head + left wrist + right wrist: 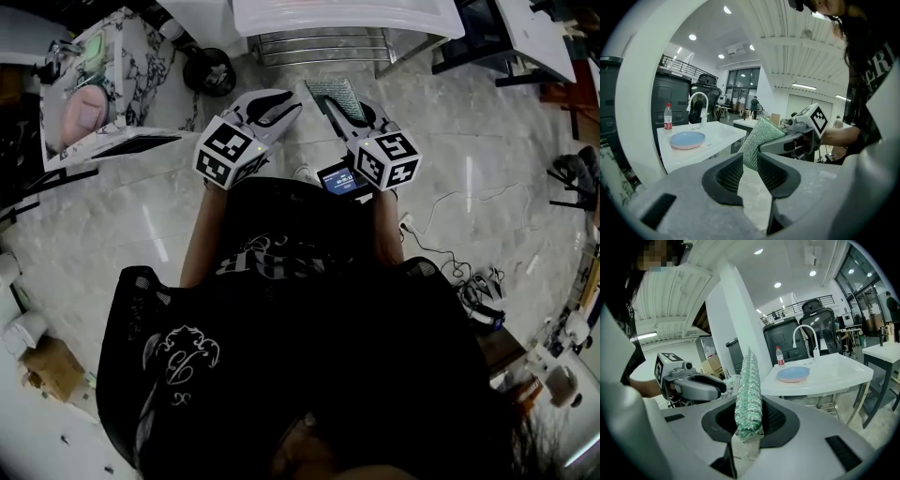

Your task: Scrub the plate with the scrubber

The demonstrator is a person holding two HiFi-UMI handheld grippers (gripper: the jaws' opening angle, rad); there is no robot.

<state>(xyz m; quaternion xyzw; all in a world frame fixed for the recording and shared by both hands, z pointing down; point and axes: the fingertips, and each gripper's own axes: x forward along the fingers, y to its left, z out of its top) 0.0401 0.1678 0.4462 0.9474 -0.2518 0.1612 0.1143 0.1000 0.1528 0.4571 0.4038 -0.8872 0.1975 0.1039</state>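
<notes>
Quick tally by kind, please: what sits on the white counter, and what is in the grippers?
Plate: 1
Bottle: 1
Faucet: 1
Scrubber: 1, clamped in the right gripper
Left gripper: holds 0
Total: 4

Plate (793, 374) sits on the counter (839, 371), with the bottle (779, 356) just behind it on the left. Faucet (804, 326) is behind it to the right.

A white surface (834, 376) carries a blue plate (793, 374) near its middle. A red-capped bottle (779, 356) stands upright just behind the plate, and a curved white faucet (805, 336) rises beside the bottle.
</notes>
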